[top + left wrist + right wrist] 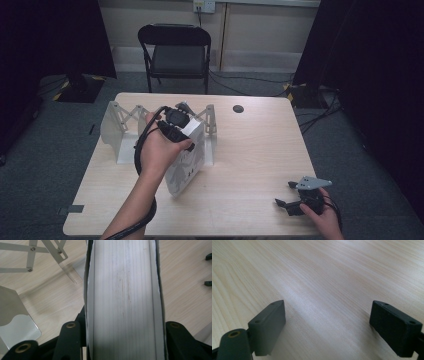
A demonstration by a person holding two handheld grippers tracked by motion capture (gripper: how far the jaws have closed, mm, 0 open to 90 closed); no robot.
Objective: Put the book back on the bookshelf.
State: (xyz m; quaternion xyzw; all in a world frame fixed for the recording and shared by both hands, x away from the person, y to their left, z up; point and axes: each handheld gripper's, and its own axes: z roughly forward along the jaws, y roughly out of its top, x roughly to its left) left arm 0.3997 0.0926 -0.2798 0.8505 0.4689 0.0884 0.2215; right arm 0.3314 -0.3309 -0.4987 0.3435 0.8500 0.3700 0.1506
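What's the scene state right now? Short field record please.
held item: thick white book, page edge facing the left gripper's camera
left gripper: shut on the book, jaws on both covers
book pose: tilted, lower corner on the table
right gripper: open, nothing between its jaws, low over bare wood near the table's right front corner
nearby: metal expanding book rack behind the book
background: black folding chair beyond the far edge

Left tool (186, 131) clamped, forearm stretched forward; right tool (286, 195) low, jaws wide apart.
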